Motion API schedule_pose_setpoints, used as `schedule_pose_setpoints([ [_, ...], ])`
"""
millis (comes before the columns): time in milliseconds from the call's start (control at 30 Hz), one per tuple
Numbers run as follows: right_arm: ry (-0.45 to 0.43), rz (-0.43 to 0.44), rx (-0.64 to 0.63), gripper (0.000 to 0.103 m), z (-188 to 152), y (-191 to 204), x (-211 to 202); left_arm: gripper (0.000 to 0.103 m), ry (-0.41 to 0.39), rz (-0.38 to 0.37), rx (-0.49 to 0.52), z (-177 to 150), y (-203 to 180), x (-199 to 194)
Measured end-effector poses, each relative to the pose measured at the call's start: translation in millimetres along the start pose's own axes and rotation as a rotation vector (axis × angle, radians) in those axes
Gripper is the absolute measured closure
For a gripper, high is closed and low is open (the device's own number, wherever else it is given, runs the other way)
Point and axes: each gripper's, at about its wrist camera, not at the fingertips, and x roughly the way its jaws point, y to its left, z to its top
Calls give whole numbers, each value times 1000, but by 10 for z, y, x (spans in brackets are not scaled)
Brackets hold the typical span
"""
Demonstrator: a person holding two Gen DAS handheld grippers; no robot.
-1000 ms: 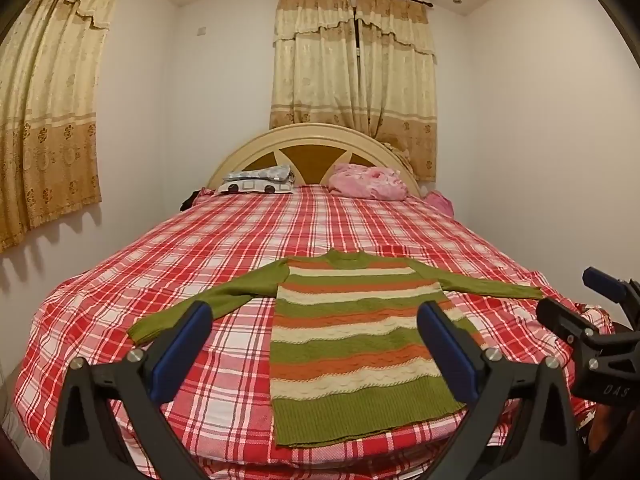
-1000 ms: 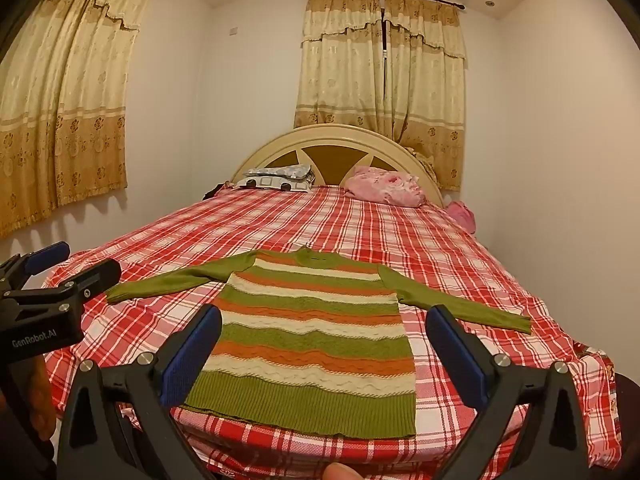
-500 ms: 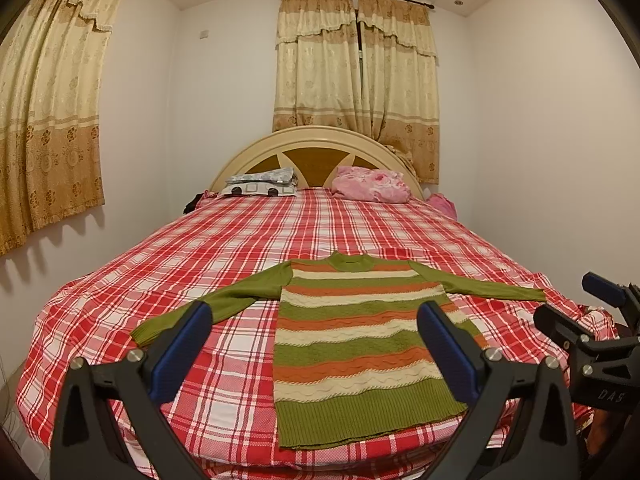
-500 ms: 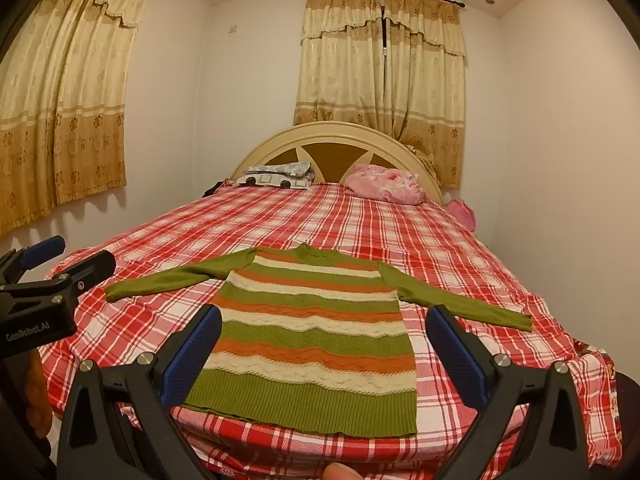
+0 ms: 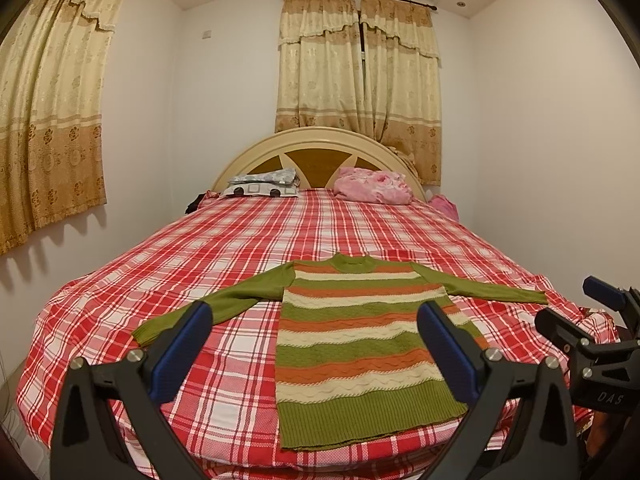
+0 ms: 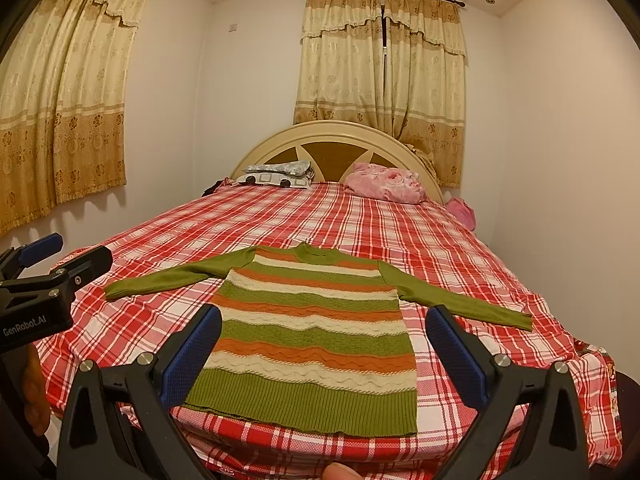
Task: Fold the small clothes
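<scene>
A small green, orange and cream striped sweater (image 5: 360, 344) lies flat, face up, on the red plaid bed (image 5: 224, 256), sleeves spread out and hem toward me. It also shows in the right wrist view (image 6: 316, 328). My left gripper (image 5: 314, 336) is open and empty, held above the foot of the bed short of the hem. My right gripper (image 6: 324, 340) is open and empty, also short of the hem. Each gripper shows at the edge of the other's view: the right one (image 5: 576, 316), the left one (image 6: 60, 260).
Pillows (image 5: 264, 184) and a pink bundle (image 5: 374, 186) lie by the headboard (image 5: 320, 152). Another pink item (image 6: 460, 210) sits at the bed's far right edge. Walls with curtains (image 5: 52, 108) close in on the left and behind. A fingertip (image 6: 338, 472) shows at the bottom edge.
Both views have tilted slightly upward; the sweater sits a little lower in frame. The grippers stay open and the sweater has not moved.
</scene>
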Motion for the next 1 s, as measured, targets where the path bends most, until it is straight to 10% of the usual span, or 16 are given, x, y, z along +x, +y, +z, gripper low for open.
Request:
schedule_pose_setpoints([
  [1000,2,0,0,1,-3,8,18,0,-2,1,-3,2,16,-5],
])
